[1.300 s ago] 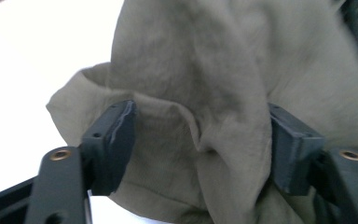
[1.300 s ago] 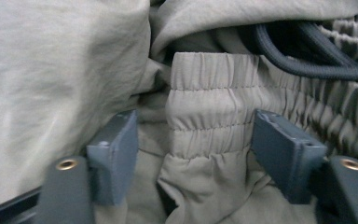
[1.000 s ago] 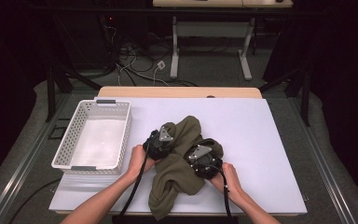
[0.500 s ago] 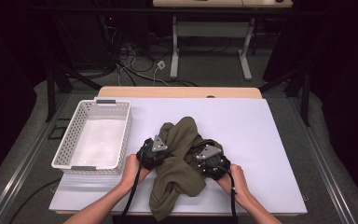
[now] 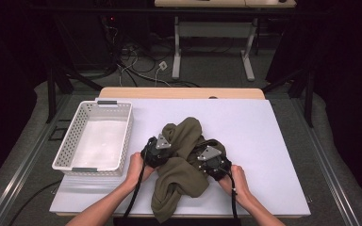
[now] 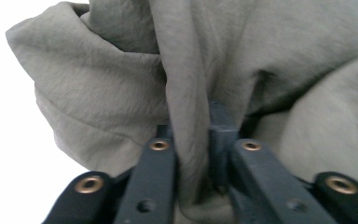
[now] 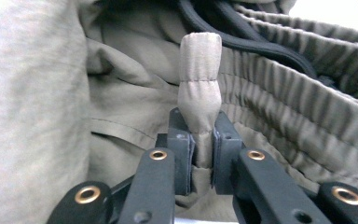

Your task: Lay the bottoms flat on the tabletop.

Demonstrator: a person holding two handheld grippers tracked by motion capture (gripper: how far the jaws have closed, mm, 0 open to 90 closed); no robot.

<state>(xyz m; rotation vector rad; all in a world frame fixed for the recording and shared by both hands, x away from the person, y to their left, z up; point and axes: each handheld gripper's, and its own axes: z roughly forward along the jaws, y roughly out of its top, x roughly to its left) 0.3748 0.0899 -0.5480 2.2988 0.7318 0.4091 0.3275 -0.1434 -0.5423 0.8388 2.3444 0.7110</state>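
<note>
Right gripper jaws just closed, pinching olive garment; left gripper jaws grip fold; white table.

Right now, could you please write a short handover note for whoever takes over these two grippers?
Left gripper: jaws shut on a fold of the olive garment.
Right gripper: jaws have just been closing, now pinching a stitched edge beside the elastic waistband.
Garment: bunched mid-table, right of the white basket, which has nothing in it.
Done: both grips taken.
Left: probably lift, spread or fold it, perhaps into the basket.
</note>
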